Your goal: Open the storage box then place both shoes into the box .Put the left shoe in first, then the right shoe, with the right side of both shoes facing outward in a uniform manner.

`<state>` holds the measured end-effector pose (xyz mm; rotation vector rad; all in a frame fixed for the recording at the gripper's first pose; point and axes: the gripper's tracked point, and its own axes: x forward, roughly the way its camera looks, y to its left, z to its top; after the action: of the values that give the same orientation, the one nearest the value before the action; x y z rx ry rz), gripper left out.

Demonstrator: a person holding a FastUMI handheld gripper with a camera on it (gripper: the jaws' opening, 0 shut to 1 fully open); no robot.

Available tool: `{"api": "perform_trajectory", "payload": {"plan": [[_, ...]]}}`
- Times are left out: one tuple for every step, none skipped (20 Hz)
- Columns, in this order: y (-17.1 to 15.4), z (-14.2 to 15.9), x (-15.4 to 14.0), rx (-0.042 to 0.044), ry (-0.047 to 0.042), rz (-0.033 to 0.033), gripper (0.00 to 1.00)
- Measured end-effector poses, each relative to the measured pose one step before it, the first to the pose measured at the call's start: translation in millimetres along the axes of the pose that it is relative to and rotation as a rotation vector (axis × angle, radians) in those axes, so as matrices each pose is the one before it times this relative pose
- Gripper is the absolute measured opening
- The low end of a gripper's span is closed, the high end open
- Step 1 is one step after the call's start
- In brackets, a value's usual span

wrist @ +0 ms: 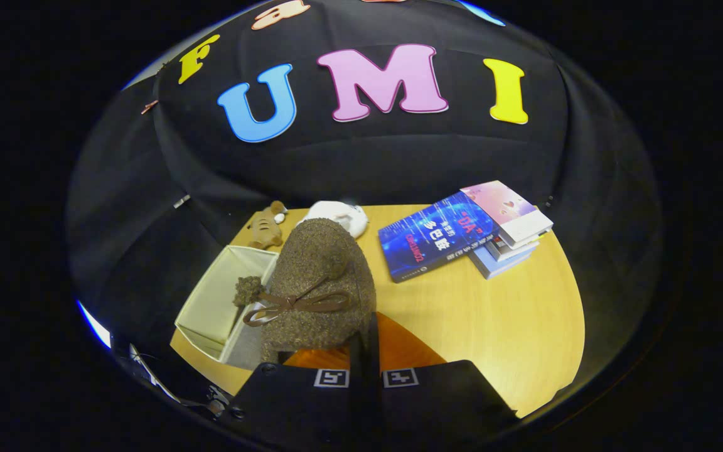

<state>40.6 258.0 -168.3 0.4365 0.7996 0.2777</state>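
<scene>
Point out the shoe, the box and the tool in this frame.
shoe point(321, 276): gripper view, fuzzy upper above the bow.
box point(211, 301): gripper view, inner wall.
tool point(364, 351): gripper view, between the fingertips, shut on the shoe.

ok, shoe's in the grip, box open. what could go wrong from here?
1. The hand-held gripper is closed on a thin edge of the brown shoe; the shoe could twist or slip out.
2. The shoe hangs over the near wall of the storage box; lowering it could snag the rim or shove the box.

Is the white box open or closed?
Open: the white fabric storage box shows its bare inside, beside the fuzzy brown shoe in the gripper.
</scene>
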Motion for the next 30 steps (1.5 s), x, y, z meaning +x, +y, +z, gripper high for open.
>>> {"api": "perform_trajectory", "payload": {"plan": [[17.1,5.96,0.75,0.00741,-0.00548,0.01524,0.05],[17.07,5.33,3.33,0.00524,0.00258,0.01212,0.05],[15.79,2.69,4.48,0.00702,-0.00047,0.00988,0.05],[16.65,1.94,5.3,0.00145,0.00353,0.01161,0.05],[16.4,1.62,5.15,0.00411,0.00514,0.01231,0.05],[15.89,0.93,7.19,0.00568,0.00233,0.01177,0.05],[13.59,-0.2,10.76,0.00745,0.01196,0.00673,0.05],[12.79,-1.77,9.6,0.01091,0.0124,0.00307,0.05],[10.75,-3.17,10.17,0.00913,0.01624,0.00008,0.05],[8.63,-4.62,11.81,0.00331,0.02041,-0.00691,0.05],[6.78,-6.36,12.52,0.00502,0.02156,-0.0138,0.05],[5.53,-8.5,11.02,0.0009,0.03382,-0.01405,0.05],[5.82,-6.63,12.49,0.00157,0.02144,-0.01403,0.05],[6.07,-8.24,11.68,-0.00408,0.0292,-0.00947,0.05],[5.17,-8.31,10.8,-0.00324,0.03051,-0.00957,0.05],[3.82,-7.84,10.27,0.00246,0.02408,-0.01718,0.05],[-0.47,-7.34,9.19,0.00084,0.02941,-0.02959,0.05],[-2.42,-5.24,8.93,0.00177,0.01427,-0.03687,0.05],[-4.86,-3.05,10.76,-0.00927,0.01041,-0.04212,0.05],[-5.37,-2.92,8.09,-0.0141,0.01155,-0.04321,0.05],[-3.36,-4.8,4.65,-0.01647,0.00767,-0.04926,0.05],[-0.24,-2.77,5.14,-0.01629,0.00806,-0.0186,0.05],[10.67,-1.62,5.73,-0.01223,-0.00264,0.01281,0.13],[6.7,-0.5,-0.1,-0.02477,-0.00607,0.00726,0.2],[2.54,0.09,-2.52,-0.03624,-0.00852,-0.00482,0.43],[7.25,1.27,-3.01,-0.02736,-0.01873,0.01883,0.51],[9.23,1.96,-1.34,-0.01506,-0.02903,0.01627,0.68],[2.29,3.06,-5.61,-0.02403,-0.02595,-0.01104,0.84],[-3.99,6.1,-4.06,-0.02713,-0.03513,-0.00288,1.0],[-2.74,5.72,-4.33,-0.02368,-0.03522,-0.00682,1.0]]}}
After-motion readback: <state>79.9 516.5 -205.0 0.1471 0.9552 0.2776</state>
